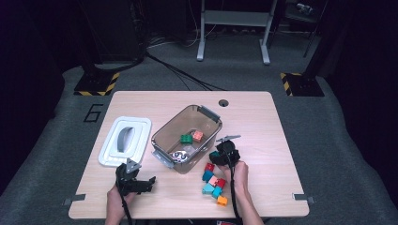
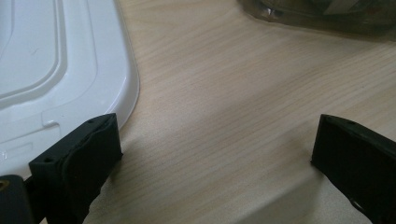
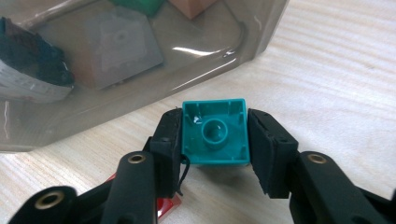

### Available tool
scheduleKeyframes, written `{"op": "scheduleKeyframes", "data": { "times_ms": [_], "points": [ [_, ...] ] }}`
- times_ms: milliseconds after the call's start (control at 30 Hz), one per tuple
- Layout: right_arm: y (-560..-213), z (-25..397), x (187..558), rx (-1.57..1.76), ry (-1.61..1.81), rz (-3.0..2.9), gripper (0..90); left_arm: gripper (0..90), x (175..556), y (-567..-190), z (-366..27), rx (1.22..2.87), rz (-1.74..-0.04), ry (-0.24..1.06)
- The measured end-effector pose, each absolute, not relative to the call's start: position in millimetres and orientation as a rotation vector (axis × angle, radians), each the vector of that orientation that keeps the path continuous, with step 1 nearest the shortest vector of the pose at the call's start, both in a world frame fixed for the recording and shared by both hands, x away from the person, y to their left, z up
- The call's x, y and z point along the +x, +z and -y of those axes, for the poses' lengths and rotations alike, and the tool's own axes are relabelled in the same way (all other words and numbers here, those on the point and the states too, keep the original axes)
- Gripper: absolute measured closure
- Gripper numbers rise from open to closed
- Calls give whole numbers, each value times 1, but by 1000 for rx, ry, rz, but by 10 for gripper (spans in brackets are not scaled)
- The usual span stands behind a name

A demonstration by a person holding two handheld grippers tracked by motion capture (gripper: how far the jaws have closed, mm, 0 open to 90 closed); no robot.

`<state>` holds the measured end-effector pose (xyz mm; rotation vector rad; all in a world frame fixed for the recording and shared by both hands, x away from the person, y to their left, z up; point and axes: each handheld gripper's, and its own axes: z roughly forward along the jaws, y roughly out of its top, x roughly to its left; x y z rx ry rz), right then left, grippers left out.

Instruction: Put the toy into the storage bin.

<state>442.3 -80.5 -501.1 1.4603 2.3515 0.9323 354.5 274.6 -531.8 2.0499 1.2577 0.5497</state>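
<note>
From the high view, the right gripper [image 1: 224, 151] sits just beside the near right wall of the clear bin [image 1: 164, 130], above a loose pile of coloured blocks [image 1: 214, 183] on the table [image 1: 263, 122]; the left gripper [image 1: 133, 180] rests on the table near the front left, just below the white lid [image 1: 124, 140], and inside the bin lie a green block [image 1: 186, 138] and an orange block [image 1: 197, 135]. In the left gripper view, the left gripper [image 2: 215, 149] stands wide apart with nothing but bare wood between its jaws — the white lid [image 2: 51, 65] lies just beside the left jaw. In the right gripper view, the right gripper [image 3: 215, 140] is clamped on a teal block [image 3: 215, 133], hollow underside facing the camera, held just above the table close to the bin's wall [image 3: 140, 65] — a red block [image 3: 166, 205] peeks out under the left jaw.
</note>
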Motion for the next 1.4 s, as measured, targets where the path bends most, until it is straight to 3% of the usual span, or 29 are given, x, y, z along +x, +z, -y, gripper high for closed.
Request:
{"op": "scheduleKeyframes", "data": {
  "times_ms": [533, 1400],
  "points": [
    [-494, 95, 437, 1450, 967, -2304, 591, 13, 354, -532, -274, 2051, -1259, 548],
    [-441, 124, 429, 1418, 1087, -2214, 592, 13, 354, -532, -274, 2050, -1258, 551]
  ]
}}
